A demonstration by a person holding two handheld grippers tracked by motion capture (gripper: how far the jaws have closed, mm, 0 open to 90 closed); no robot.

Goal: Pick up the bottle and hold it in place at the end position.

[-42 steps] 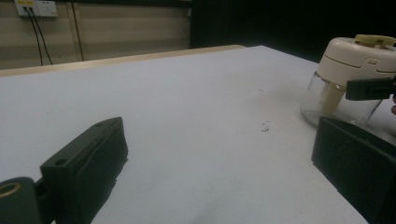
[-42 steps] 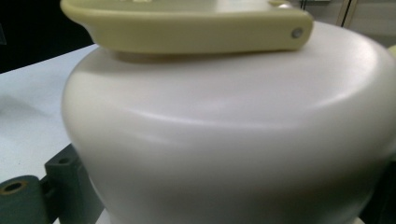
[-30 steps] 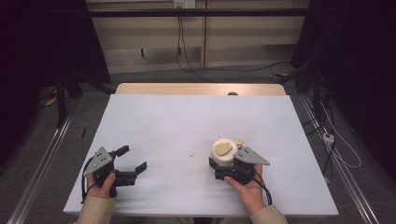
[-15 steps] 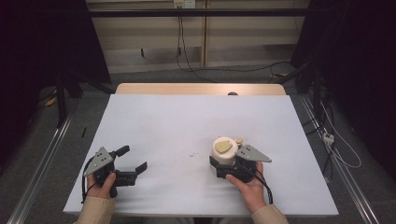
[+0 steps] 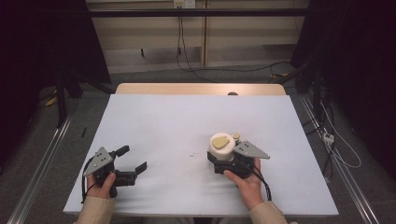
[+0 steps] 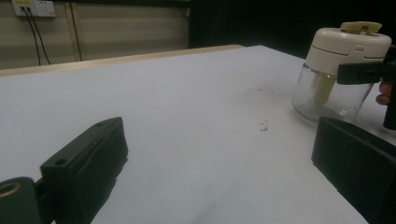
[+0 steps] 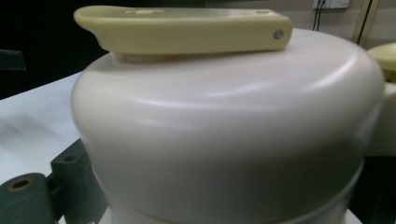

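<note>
The right gripper sits near the front edge of the table, right of the middle, with the person's right hand wrapped around its handle from behind. Its jaws are clamped on the jar, one on each side just under the cream lid. In the left gripper view the jar stands upright on the white tabletop, its lower part clear glass, with a dark jaw pressed against the lid's rim. A flat yellow tab lies across the top of the lid.

Well to the left, also near the front edge, the left gripper is held by the left hand. Its jaws are spread wide with nothing between them, pointing right and slightly away across the bare tabletop. A few small dark specks lie on the surface between the two grippers, closer to the jar.
</note>
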